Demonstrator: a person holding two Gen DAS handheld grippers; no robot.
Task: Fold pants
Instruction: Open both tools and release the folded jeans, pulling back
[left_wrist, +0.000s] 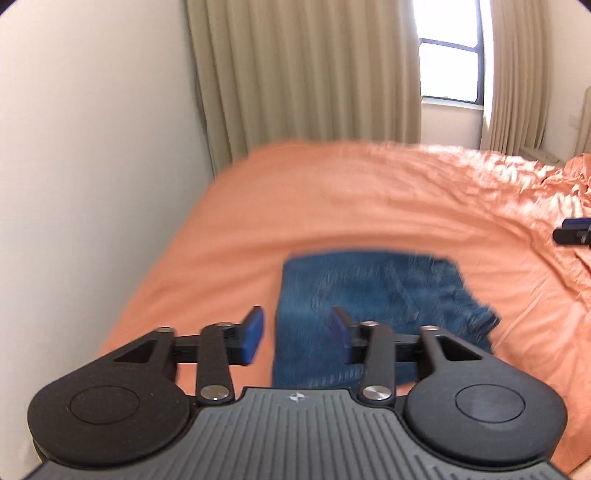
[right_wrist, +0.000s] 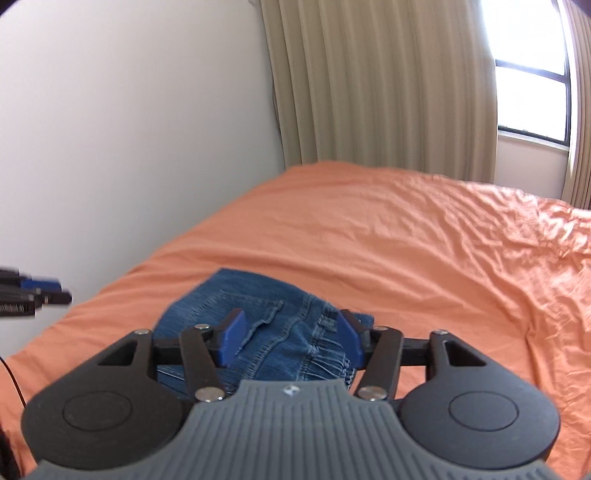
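Blue denim pants (left_wrist: 373, 295) lie folded into a compact rectangle on the orange bed (left_wrist: 332, 206). My left gripper (left_wrist: 297, 338) is open and empty, raised above the fold's near left edge. In the right wrist view the pants (right_wrist: 258, 314) show a back pocket and a frayed hem. My right gripper (right_wrist: 290, 341) is open and empty, above the near edge of the pants. The right gripper's tip shows at the far right of the left wrist view (left_wrist: 572, 234). The left gripper's tip shows at the far left of the right wrist view (right_wrist: 40, 290).
A white wall (left_wrist: 92, 147) runs along the bed's left side. Beige curtains (left_wrist: 306, 74) and a window (left_wrist: 450, 51) stand behind the bed. The sheet is rumpled at the far right (left_wrist: 535, 184).
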